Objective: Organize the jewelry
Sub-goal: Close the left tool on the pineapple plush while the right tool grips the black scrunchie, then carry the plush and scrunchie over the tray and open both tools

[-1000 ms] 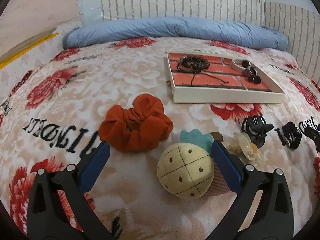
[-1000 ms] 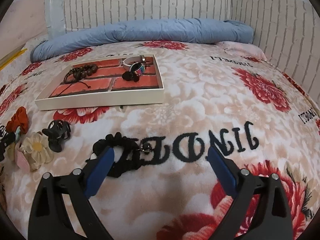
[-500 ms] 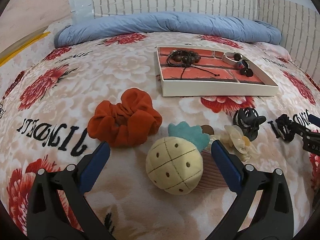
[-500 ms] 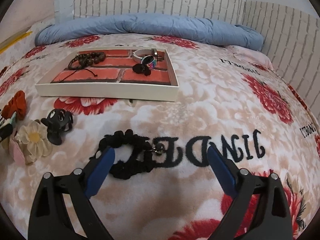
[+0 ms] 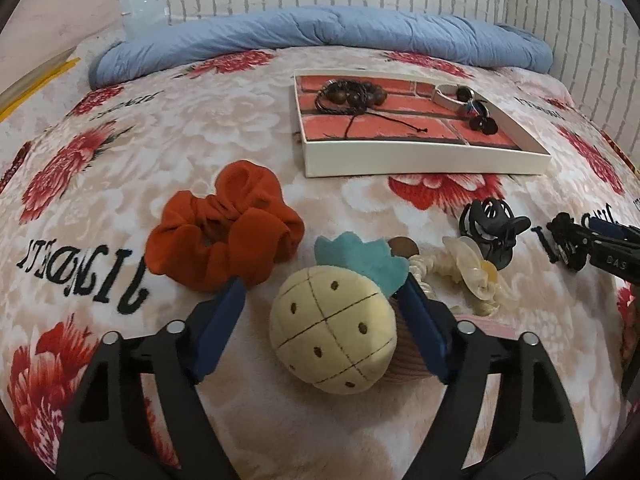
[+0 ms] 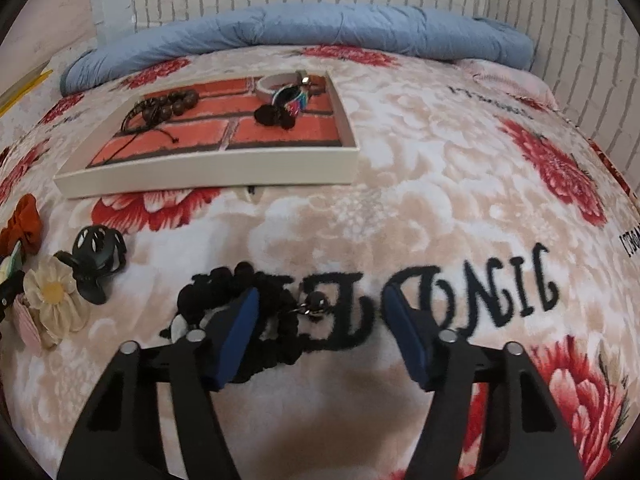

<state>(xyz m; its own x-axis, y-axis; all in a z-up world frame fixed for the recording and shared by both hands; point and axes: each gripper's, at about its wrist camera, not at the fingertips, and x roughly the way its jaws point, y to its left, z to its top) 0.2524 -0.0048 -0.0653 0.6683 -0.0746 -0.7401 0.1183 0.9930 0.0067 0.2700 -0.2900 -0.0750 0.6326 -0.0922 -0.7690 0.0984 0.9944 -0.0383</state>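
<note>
My left gripper (image 5: pixel 322 284) straddles a plush pineapple hair tie (image 5: pixel 332 332) on the floral blanket. Its jaws are closing, the right pad at the plush and a gap still showing on the left. An orange scrunchie (image 5: pixel 224 228) lies just ahead to the left. My right gripper (image 6: pixel 323 294) hangs low over a black scrunchie (image 6: pixel 276 332), and its jaws are closing too. The left finger (image 6: pixel 236 328) rests over the scrunchie's ring, and the bead charm (image 6: pixel 318 300) lies between the tips. The white brick-patterned tray (image 5: pixel 420 160) (image 6: pixel 200 176) holds a wooden bead bracelet (image 5: pixel 352 94) and a white bangle (image 6: pixel 276 84).
A black claw clip (image 5: pixel 490 224) (image 6: pixel 98 258) and a cream flower hair tie (image 5: pixel 476 268) (image 6: pixel 52 292) lie between the two grippers. A rolled blue duvet (image 5: pixel 320 32) lines the far edge under a brick-patterned wall. Bare blanket stretches right of the tray.
Both pairs of jaws have narrowed. The right gripper has sunk and slid forward until its left finger covers the black scrunchie. The pineapple sits more centred between the left fingers.
</note>
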